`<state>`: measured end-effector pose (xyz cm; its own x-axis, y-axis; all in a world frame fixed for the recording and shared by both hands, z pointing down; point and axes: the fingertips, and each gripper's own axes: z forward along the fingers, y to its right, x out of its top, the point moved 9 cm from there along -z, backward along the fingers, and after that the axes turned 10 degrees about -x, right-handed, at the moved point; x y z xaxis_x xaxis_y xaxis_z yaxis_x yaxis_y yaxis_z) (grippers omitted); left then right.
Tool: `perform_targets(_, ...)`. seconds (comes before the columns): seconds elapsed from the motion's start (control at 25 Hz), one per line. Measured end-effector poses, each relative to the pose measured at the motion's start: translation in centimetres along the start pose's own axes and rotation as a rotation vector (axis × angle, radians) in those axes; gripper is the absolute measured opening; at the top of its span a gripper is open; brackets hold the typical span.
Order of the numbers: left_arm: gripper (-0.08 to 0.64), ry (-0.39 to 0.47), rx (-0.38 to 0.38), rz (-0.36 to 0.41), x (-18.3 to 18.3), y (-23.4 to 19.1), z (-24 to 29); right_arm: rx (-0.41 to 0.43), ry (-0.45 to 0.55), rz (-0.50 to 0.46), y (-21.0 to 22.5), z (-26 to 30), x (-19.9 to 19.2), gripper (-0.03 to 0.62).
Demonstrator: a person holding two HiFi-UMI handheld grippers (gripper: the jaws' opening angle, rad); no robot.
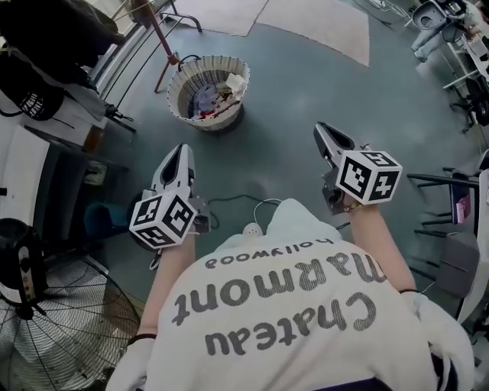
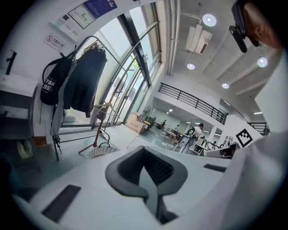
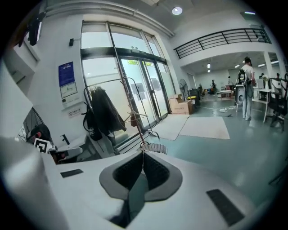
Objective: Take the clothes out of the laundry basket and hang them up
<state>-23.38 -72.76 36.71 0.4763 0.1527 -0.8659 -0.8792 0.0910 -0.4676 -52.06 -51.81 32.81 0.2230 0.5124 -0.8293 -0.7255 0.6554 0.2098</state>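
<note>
Two grippers are held out low over the grey-green floor (image 1: 290,92), one in each hand, and neither holds anything. The left gripper (image 1: 180,151) has its jaws pressed together, the dark pads meeting along a single seam in its own view. The right gripper (image 1: 322,130) is closed the same way.

Both point forward toward the basket (image 1: 180,79), which stands on the floor well ahead of them, more in line with the left gripper than the right. It is round, with a ribbed white wall. The clothes (image 1: 216,98) lie heaped inside it. There seems to be a pale piece against the far right rim, something blue-grey in the middle and a bit of red at the near edge, but the heap is too small to tell the garments apart.

Just beyond the basket rises a reddish pole (image 1: 160,34); in the gripper views it carries a wooden hanger (image 3: 135,117) near its top. Left of that stands the rack (image 2: 88,37), with dark garments (image 2: 84,81) and a black bag (image 2: 51,85) hanging from it, in front of tall glass doors. A fan (image 1: 57,328) stands close at the person's left. A pale rug (image 1: 321,23) lies beyond the basket to the right.
</note>
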Motion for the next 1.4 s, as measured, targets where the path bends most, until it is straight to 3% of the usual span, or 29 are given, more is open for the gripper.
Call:
perform_targets(0.12,0.008,0.009,0.025,0.007,0.1,-1.2,-0.2,0.058,-0.017,0.001,-1.7,2.7,0.2,0.031)
perform_targets(0.28,0.008,0.046,0.083,-0.020,0.2,-2.9,-0.7,0.129,-0.037,-0.102,-4.0,5.9,1.3,0.031)
perform_targets(0.52,0.008,0.174,0.105,-0.070,1.7,-4.7,0.2,0.221,-0.071,-0.133,-4.2,12.1,3.6,0.031)
perform_targets(0.76,0.008,0.159,0.186,-0.025,5.0,-6.5,5.1,0.270,-0.081,-0.174,-3.5,19.2,8.5,0.031)
perform_targets(1.0,0.008,0.236,0.221,-0.040,8.2,-8.2,11.1,0.321,-0.093,-0.189,-2.1,26.5,14.1,0.031)
perform_targets(1.2,0.008,0.231,0.332,0.000,9.6,-10.8,17.1,0.342,-0.106,-0.209,-0.3,33.0,17.6,0.031)
perform_targets(1.4,0.008,0.145,0.387,-0.037,7.7,-12.5,22.0,0.355,-0.144,-0.180,2.1,38.0,17.9,0.031)
